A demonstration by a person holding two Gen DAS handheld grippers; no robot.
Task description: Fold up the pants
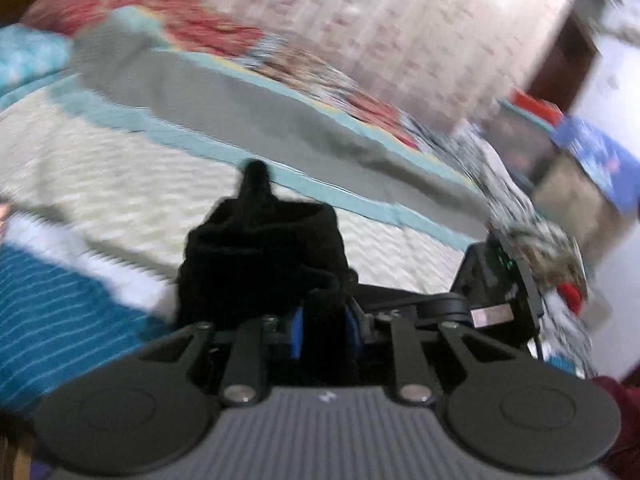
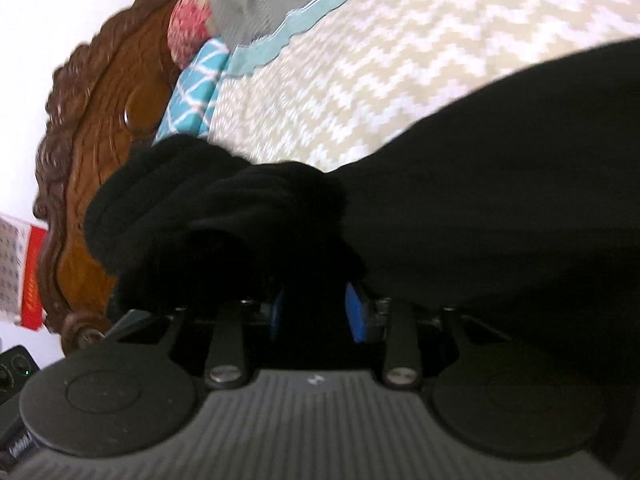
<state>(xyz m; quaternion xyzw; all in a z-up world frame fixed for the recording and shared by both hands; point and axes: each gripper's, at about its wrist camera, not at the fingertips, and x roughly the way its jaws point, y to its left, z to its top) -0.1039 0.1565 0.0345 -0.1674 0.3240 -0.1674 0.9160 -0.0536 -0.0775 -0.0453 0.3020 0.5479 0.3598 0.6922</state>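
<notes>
Bed point(image 2: 400, 60); black pants point(image 2: 500, 184), seemingly gripped

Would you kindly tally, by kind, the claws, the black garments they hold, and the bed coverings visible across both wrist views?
Claws: 2, left claw and right claw, each closed on the pants.
Black pants: 1.
Zigzag bedspread: 1.
Grey blanket: 1.
Total: 5.

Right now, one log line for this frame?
left hand-held gripper: shut on black pants | right hand-held gripper: shut on black pants | pants over chevron bedspread | fold unfinished
</notes>
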